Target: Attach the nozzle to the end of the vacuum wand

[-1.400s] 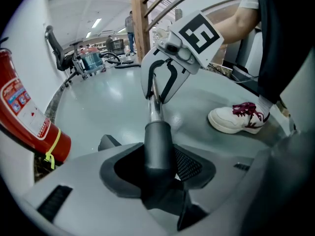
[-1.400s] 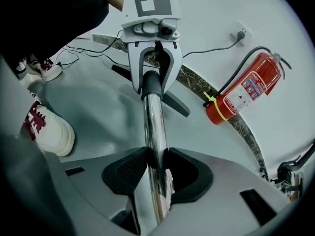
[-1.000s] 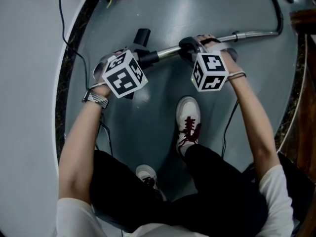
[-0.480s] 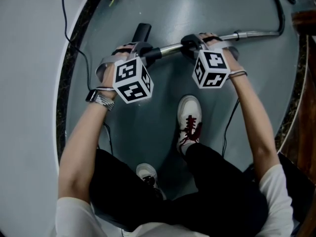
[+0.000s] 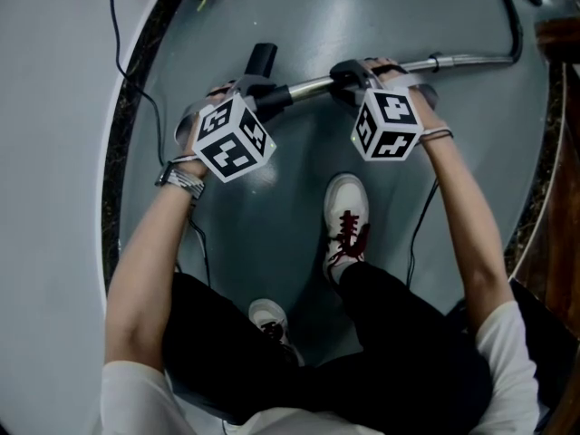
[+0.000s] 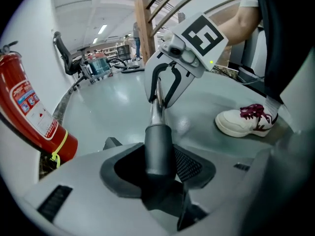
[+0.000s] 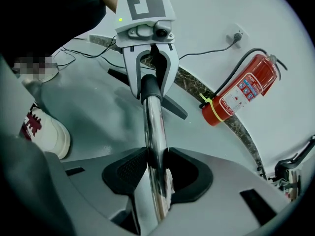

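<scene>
The chrome vacuum wand [image 5: 453, 62] runs level above the grey floor, and its left end sits inside the dark nozzle neck [image 6: 158, 146]. The nozzle's black head [image 5: 261, 59] sticks out beyond the left cube. My left gripper [image 5: 258, 93] is shut on that neck, whose tube fills the gap between the pads [image 6: 194, 163]. My right gripper [image 5: 349, 78] is shut on the wand [image 7: 155, 132] a short way to the right. Each gripper view shows the other gripper facing it along the tube: the right gripper [image 6: 165, 85] and the left gripper [image 7: 150, 80].
A red fire extinguisher [image 7: 243, 90] stands by the curved white wall [image 5: 54, 198], with a black cable [image 5: 118, 34] trailing along it. The person's white shoes [image 5: 346, 220] are on the floor below the wand. A dark hose [image 5: 517, 25] leads off the wand's far right end.
The left gripper's cube has tilted and shifted slightly while still holding the nozzle neck. The right gripper and the wand have stayed where they were.
</scene>
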### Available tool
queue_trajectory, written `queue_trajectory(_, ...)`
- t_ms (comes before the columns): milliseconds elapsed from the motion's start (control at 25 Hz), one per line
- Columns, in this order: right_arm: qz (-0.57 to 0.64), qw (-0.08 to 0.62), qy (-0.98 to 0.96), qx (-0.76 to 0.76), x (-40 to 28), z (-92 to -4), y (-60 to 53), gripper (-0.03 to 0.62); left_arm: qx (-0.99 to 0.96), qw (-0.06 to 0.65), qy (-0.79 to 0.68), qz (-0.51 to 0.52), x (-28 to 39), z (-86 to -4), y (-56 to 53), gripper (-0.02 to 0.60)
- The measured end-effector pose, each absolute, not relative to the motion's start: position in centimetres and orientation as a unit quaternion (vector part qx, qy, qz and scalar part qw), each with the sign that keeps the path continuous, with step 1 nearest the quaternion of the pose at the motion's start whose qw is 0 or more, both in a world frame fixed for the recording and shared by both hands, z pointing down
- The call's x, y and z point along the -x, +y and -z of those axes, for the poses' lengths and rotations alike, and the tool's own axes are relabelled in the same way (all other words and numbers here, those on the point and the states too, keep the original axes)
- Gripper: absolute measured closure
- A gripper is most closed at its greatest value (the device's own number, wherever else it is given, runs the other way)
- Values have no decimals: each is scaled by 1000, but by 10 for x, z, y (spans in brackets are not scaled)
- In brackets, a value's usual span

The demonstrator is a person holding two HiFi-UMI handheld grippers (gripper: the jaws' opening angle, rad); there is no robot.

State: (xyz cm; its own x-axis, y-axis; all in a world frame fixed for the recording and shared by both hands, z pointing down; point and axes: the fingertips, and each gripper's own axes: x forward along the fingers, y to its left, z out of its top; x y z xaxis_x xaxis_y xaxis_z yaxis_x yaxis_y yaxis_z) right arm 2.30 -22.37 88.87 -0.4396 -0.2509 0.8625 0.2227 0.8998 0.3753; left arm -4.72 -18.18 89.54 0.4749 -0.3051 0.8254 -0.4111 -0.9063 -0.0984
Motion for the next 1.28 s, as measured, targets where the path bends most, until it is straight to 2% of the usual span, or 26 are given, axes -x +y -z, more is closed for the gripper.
queue_trajectory(200, 225, 523, -822, -20, -22, -881, -226, 442, -862, 77, -221, -449, 46, -890, -185, 400)
queue_trajectory(920, 229, 534, -814, -13, -22, -889, -224, 443, -826, -22, -201, -525, 43, -888, -186, 402)
queue_trajectory(1280, 230, 532, -815, -17, -18, -888, -228, 442, -836, 2, -213, -505, 47, -891, -191, 402)
